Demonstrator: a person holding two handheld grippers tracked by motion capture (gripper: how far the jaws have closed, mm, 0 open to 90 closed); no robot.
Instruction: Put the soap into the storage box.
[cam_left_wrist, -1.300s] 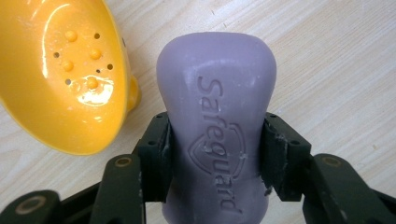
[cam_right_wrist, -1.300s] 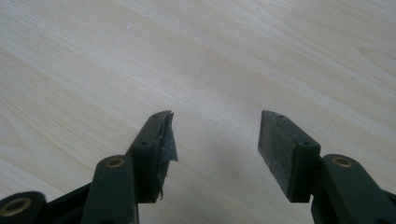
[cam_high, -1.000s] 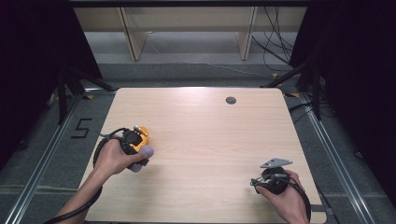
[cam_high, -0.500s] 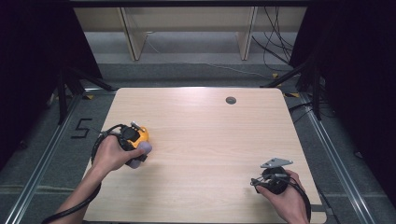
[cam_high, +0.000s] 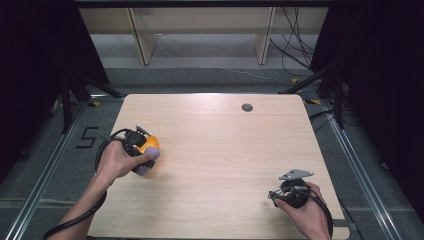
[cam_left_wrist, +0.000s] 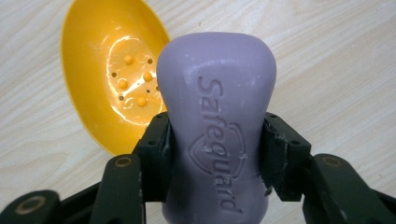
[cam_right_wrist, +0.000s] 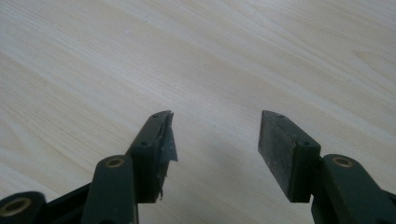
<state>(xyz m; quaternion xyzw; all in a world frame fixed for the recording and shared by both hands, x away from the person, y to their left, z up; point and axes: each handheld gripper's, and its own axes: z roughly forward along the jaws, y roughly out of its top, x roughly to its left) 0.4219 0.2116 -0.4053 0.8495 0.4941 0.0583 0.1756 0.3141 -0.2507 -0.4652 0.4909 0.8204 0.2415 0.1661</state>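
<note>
While the left gripper (cam_high: 141, 150) holds the soap bar (cam_high: 146, 164) above the near-left part of the desk (cam_high: 220, 165), the high view places the bar at the near side of the yellow soap dish (cam_high: 150, 144), touching or overlapping its edge as seen from above. The left hand (cam_high: 117, 161) wraps the gripper body. The right gripper (cam_high: 295, 187) sits well to the right of the dish, near the front right corner of the desk, in the right hand (cam_high: 305, 210), with nothing between its fingers.

Left gripper view: the left gripper (cam_left_wrist: 215, 154) has both fingers (cam_left_wrist: 156, 154) pressed against the flanks of the purple soap bar (cam_left_wrist: 217, 121), so the grasp is complete. The bar points lengthwise away from the camera, embossed face toward it. The soap dish (cam_left_wrist: 100, 60) lies beyond and to the left of the bar, its studded, perforated floor bare; the bar's far end overlaps the dish rim in this view, and whether they touch cannot be determined.

Right gripper view: the right gripper (cam_right_wrist: 215, 144) shows its fingers (cam_right_wrist: 287, 151) spread wide over bare desk, carrying nothing.

Status assessment: pickup is done and the bar has been brought to the dish. Remaining, by judgement: centre the bar over the dish floor, lower it, release it and withdraw. The right gripper appears idle in this step.
</note>
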